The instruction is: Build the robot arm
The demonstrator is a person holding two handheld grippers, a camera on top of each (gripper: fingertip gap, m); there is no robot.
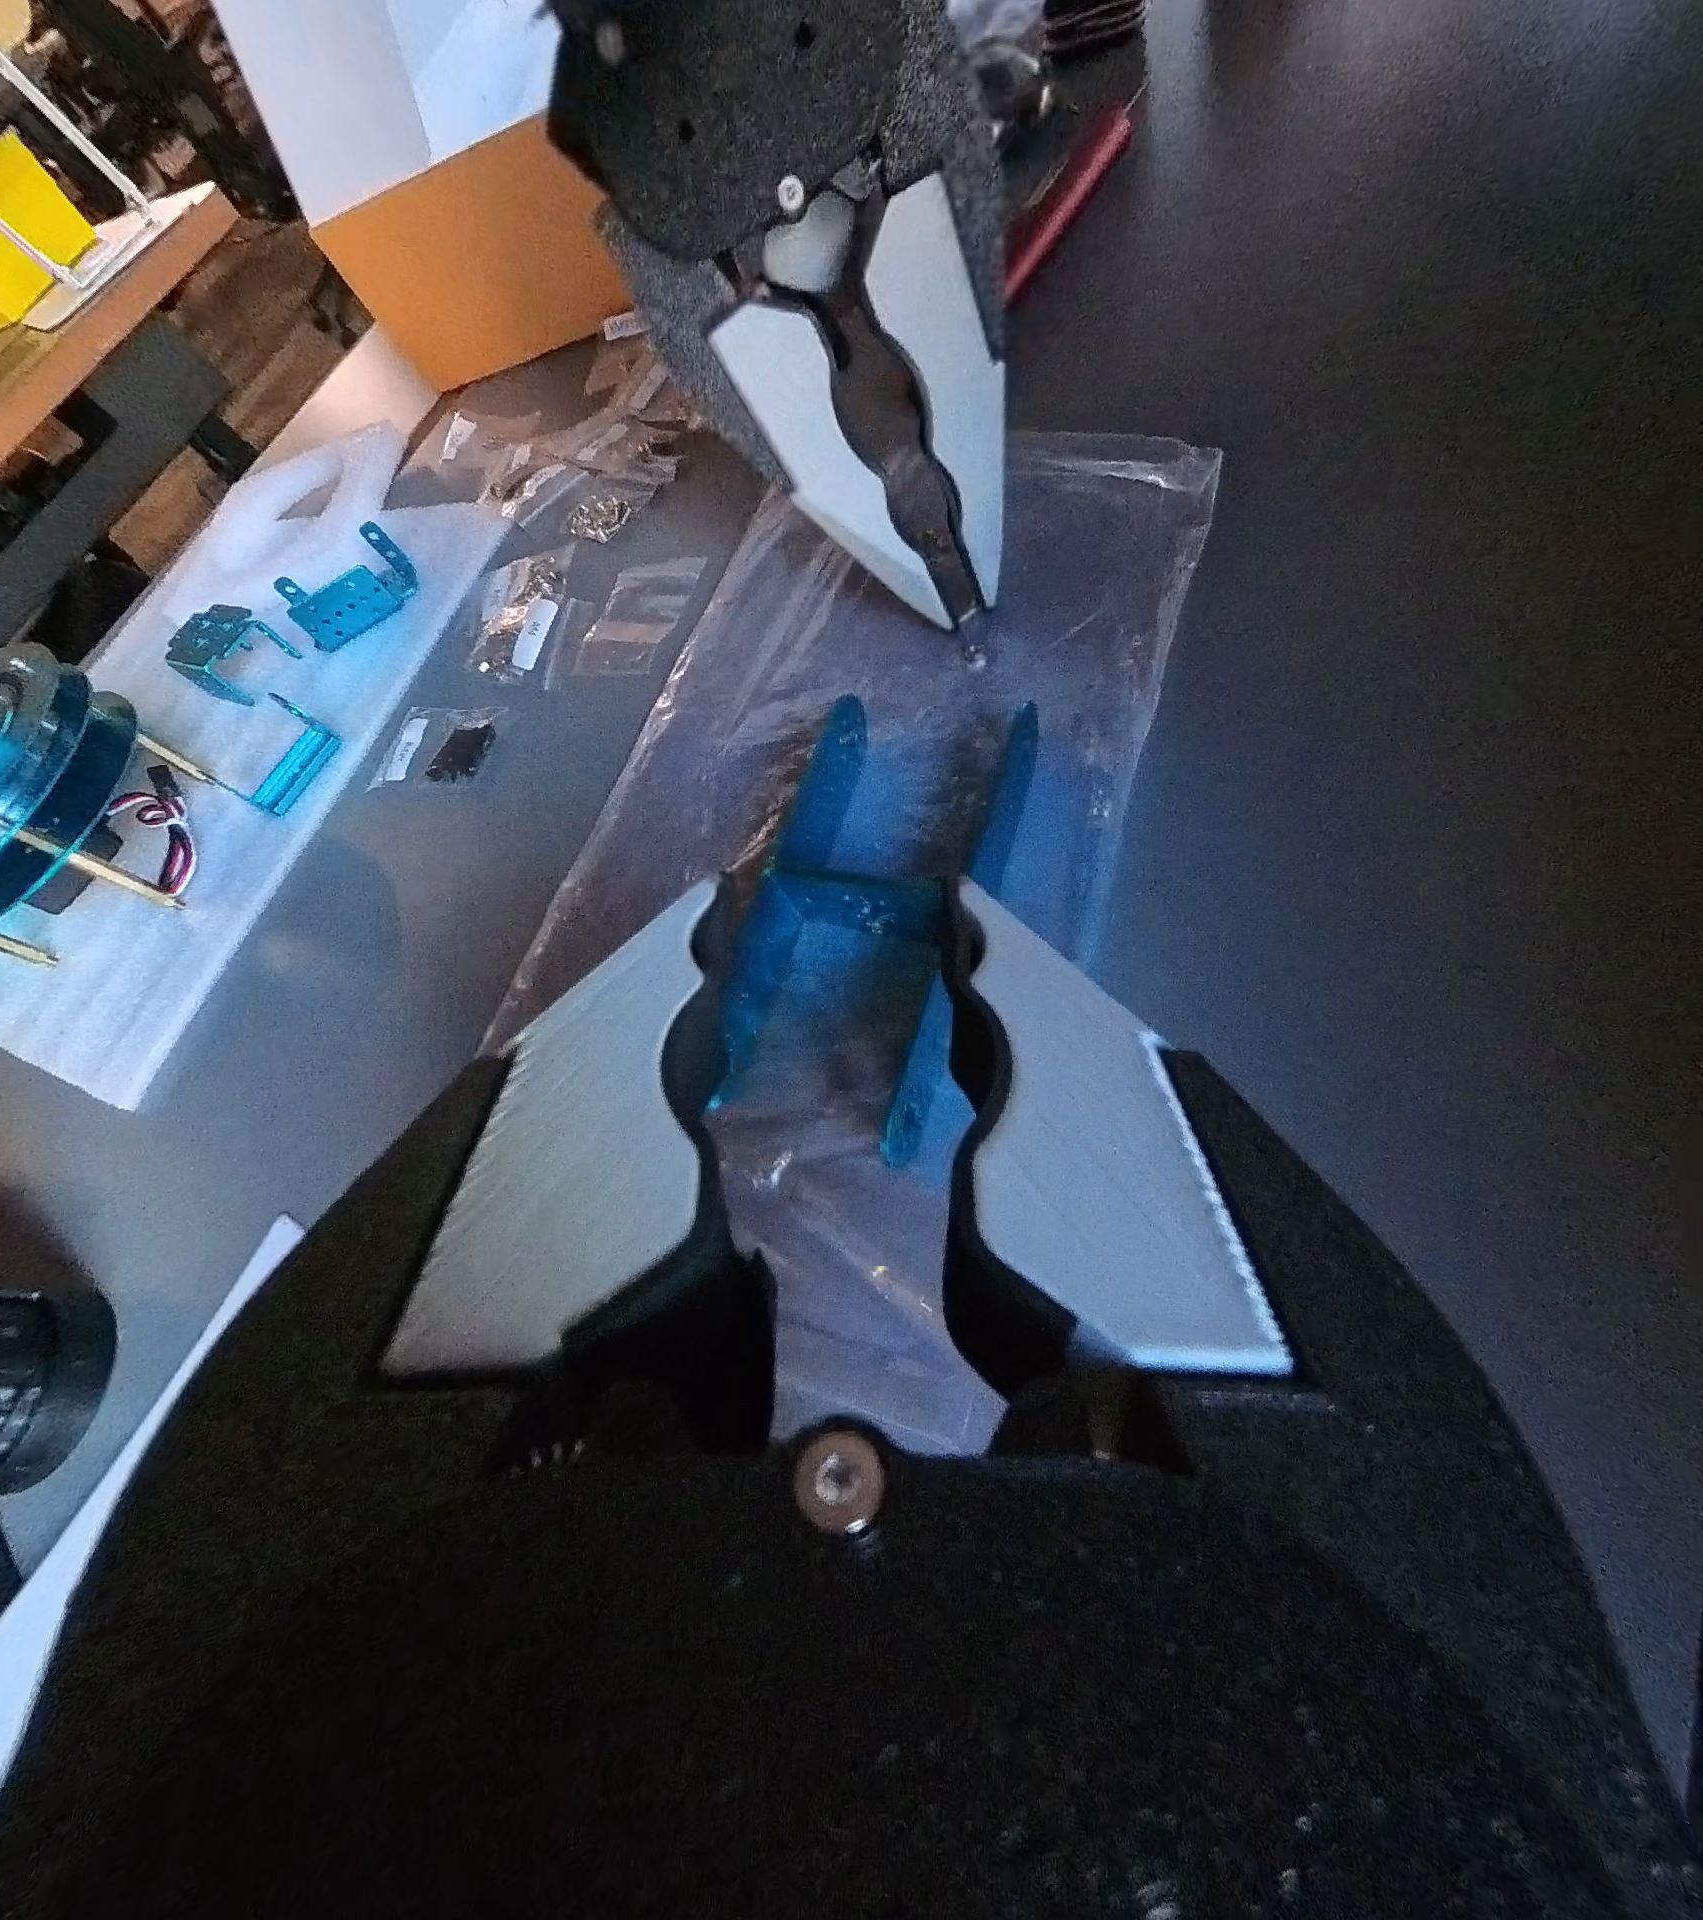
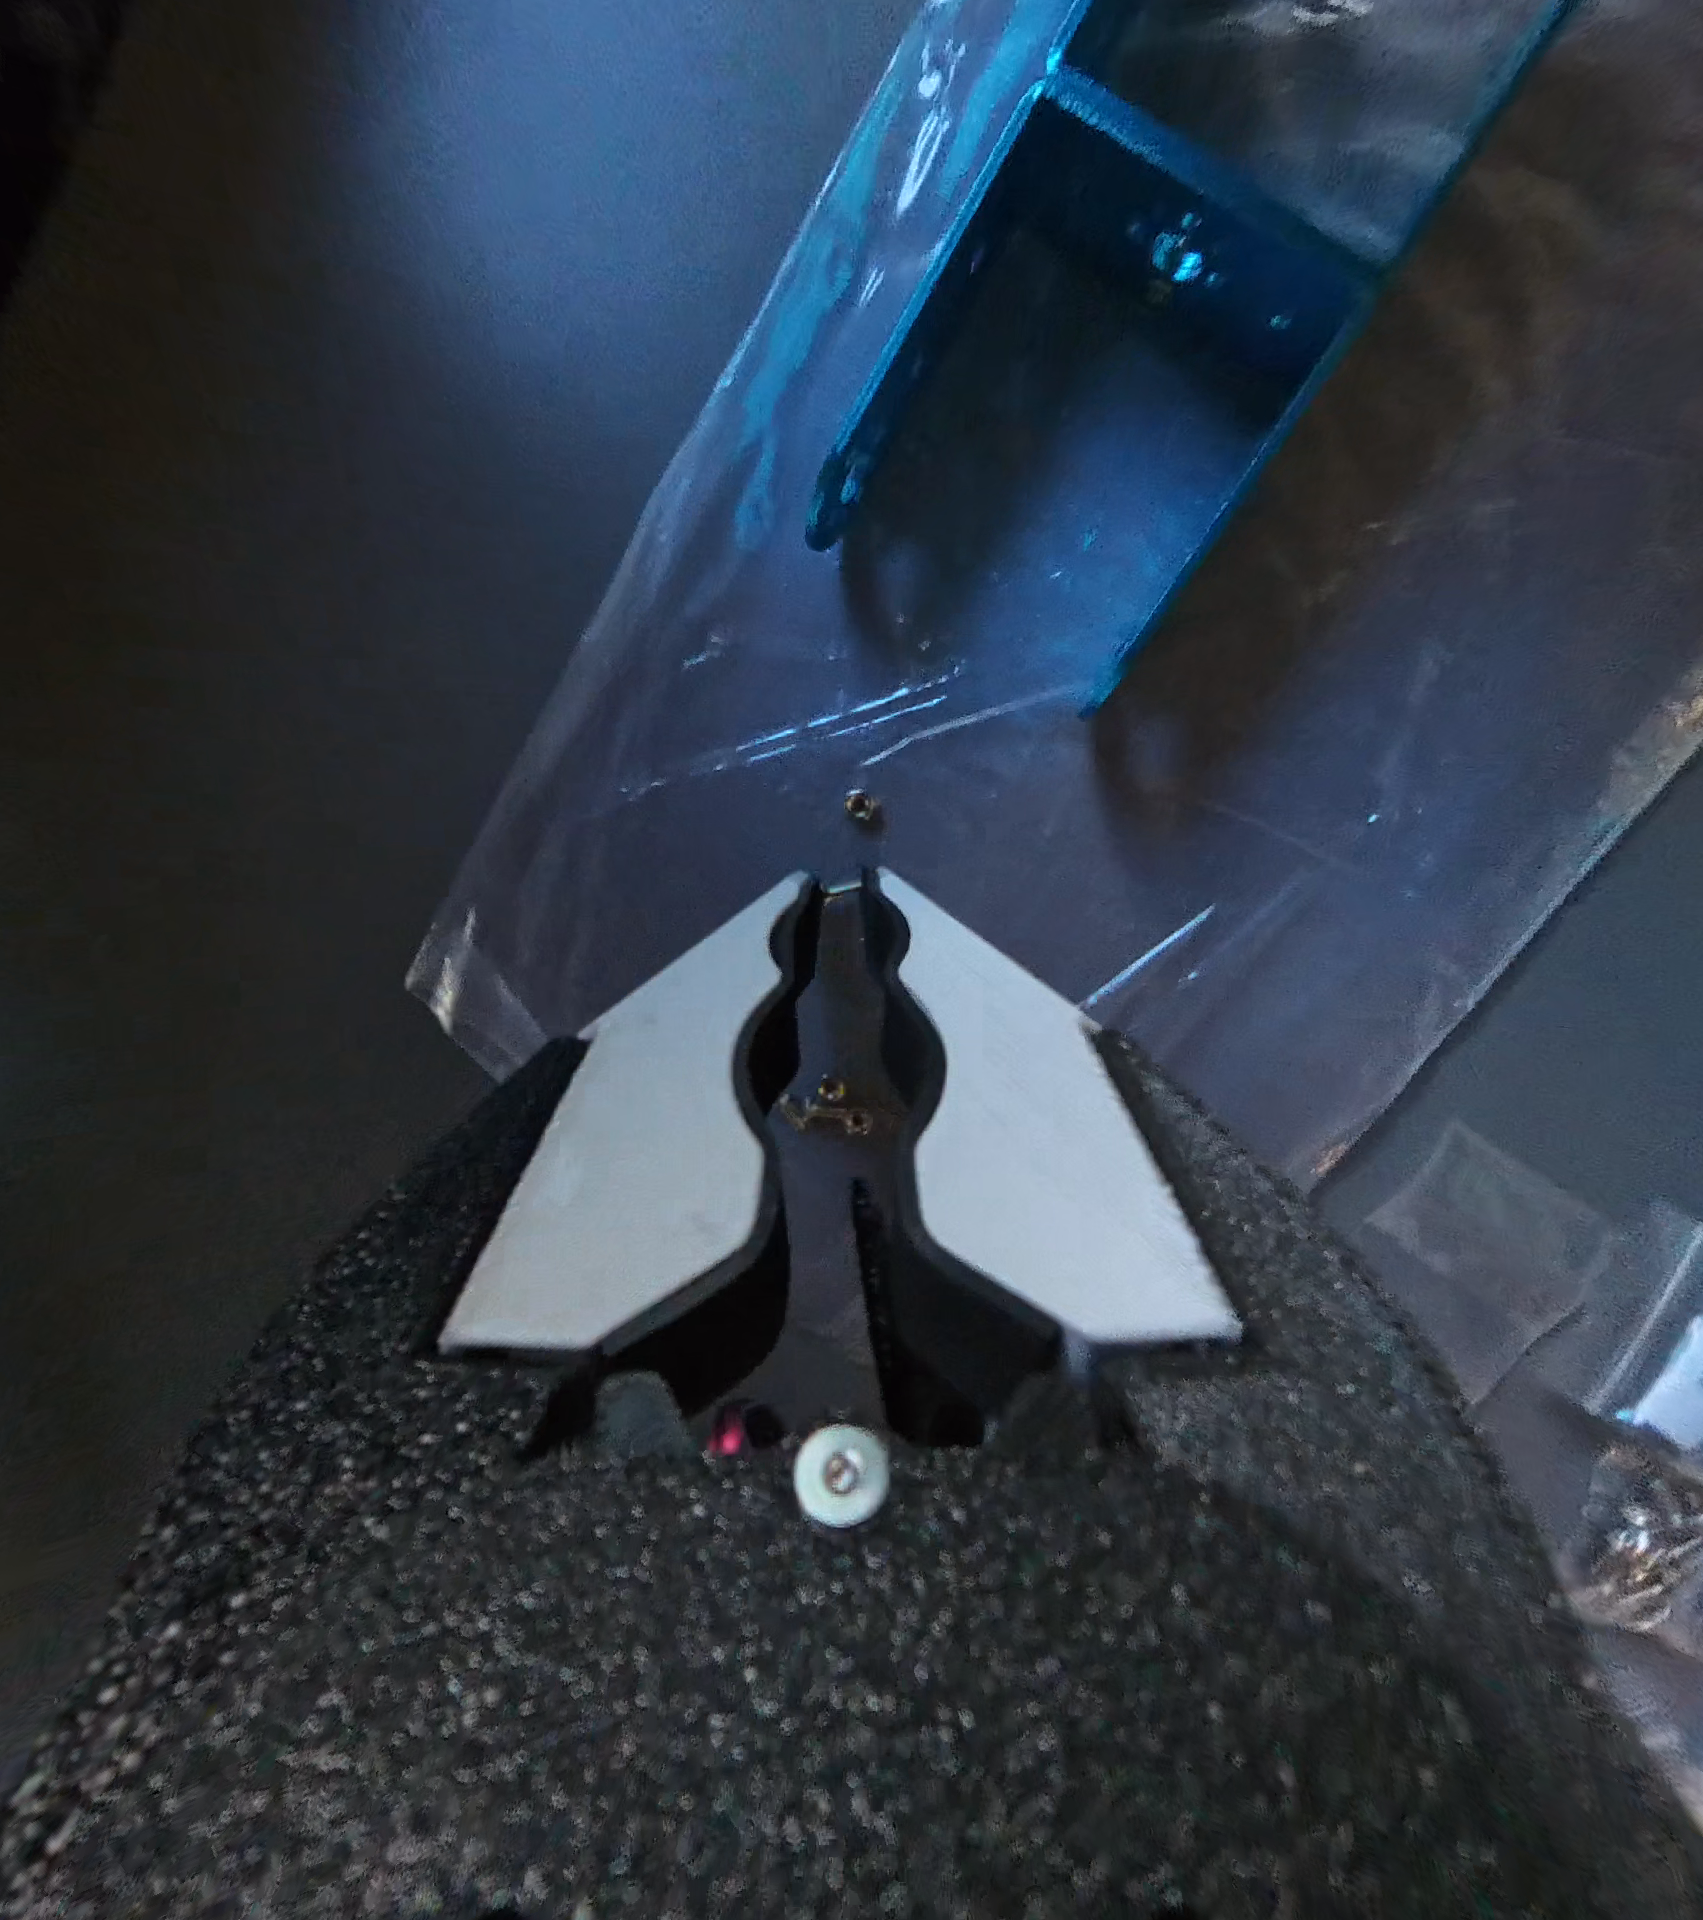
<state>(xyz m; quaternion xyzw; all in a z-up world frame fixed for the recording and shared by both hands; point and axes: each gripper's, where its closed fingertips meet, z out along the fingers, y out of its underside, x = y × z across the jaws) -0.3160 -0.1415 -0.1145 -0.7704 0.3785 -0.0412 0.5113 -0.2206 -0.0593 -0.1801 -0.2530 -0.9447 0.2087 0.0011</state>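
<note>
The blue U-shaped bracket (image 1: 842,935) lies inside a clear plastic bag (image 1: 1096,540) on the dark table (image 1: 1429,779), right between the fingertips of the left claw (image 1: 842,899). That claw stands half-wide, its tips flanking the bracket's cross wall through the film; whether they actually press on it cannot be told. Judged from this, a grip through slippery film wants both tips squarely on the flat sides, not on loose plastic.

Just ahead of the bracket's two arms, the right claw (image 1: 966,613) points down at the bag, closed to a slit. In the right wrist view a small bright bit sits across the tips of the right claw (image 2: 839,883), and a tiny nut (image 2: 862,808) rests just beyond them; something so small asks for a slow, steady pinch.

Farther to the left claw's left lie small hardware bags (image 1: 514,634) and a white foam sheet (image 1: 203,935) carrying more blue brackets (image 1: 348,613).

The bracket's far end is cut off in the right wrist view, and what the bright bit is stays unclear.
</note>
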